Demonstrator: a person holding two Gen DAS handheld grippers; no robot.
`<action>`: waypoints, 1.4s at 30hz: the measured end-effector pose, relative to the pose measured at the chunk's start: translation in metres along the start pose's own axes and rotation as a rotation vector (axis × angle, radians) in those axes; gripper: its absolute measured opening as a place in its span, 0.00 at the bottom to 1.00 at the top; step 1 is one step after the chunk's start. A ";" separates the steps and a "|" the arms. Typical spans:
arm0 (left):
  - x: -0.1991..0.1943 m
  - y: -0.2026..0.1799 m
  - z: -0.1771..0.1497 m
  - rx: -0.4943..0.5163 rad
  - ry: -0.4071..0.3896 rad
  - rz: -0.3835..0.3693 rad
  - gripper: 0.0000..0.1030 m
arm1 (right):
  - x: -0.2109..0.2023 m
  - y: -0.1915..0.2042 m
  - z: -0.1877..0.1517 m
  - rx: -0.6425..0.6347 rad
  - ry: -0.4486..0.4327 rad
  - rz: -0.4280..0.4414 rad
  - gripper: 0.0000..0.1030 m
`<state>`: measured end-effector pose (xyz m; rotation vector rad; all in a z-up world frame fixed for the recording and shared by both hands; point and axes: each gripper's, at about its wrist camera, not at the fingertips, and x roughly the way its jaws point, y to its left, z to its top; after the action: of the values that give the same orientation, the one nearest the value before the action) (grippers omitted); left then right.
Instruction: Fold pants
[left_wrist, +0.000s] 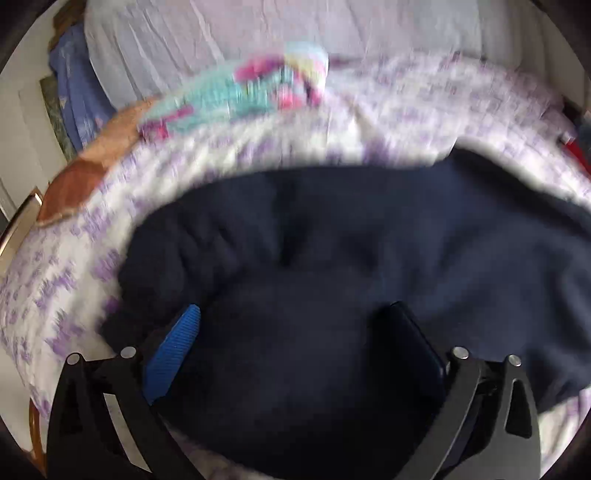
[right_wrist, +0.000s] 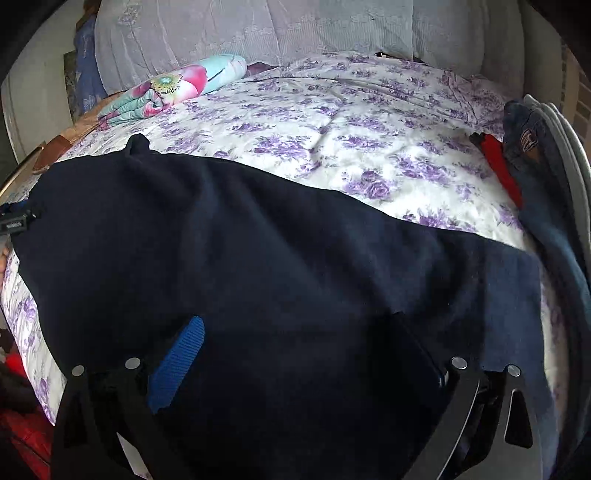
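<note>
Pants (right_wrist: 258, 277), one dark pair, on one floral bedspread (right_wrist: 332, 122), two claws, left claw (left_wrist: 295, 325) and right claw (right_wrist: 295, 332), both spread apart.

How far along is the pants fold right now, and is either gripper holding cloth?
Done: the dark navy pants lie spread across the floral bedspread, apparently doubled lengthwise, though that is hard to tell. In hand: nothing; the right gripper and left gripper both stand open over the cloth, no fabric pinched. Left: the crosswise folds, since the pants are still at full length.
</note>
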<state>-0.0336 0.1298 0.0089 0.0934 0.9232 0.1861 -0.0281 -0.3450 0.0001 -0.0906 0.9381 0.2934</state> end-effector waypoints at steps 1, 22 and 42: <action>-0.007 0.008 0.002 -0.045 -0.014 -0.032 0.96 | -0.007 0.000 0.002 0.016 -0.003 0.007 0.97; -0.029 -0.018 -0.021 -0.074 -0.105 -0.104 0.96 | -0.102 -0.071 -0.043 0.356 -0.175 0.011 0.97; -0.029 -0.031 -0.023 0.000 -0.097 -0.019 0.96 | -0.062 -0.142 -0.097 0.717 -0.306 0.378 0.28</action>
<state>-0.0648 0.0933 0.0130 0.0928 0.8272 0.1628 -0.0970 -0.5135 -0.0146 0.7777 0.7041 0.2924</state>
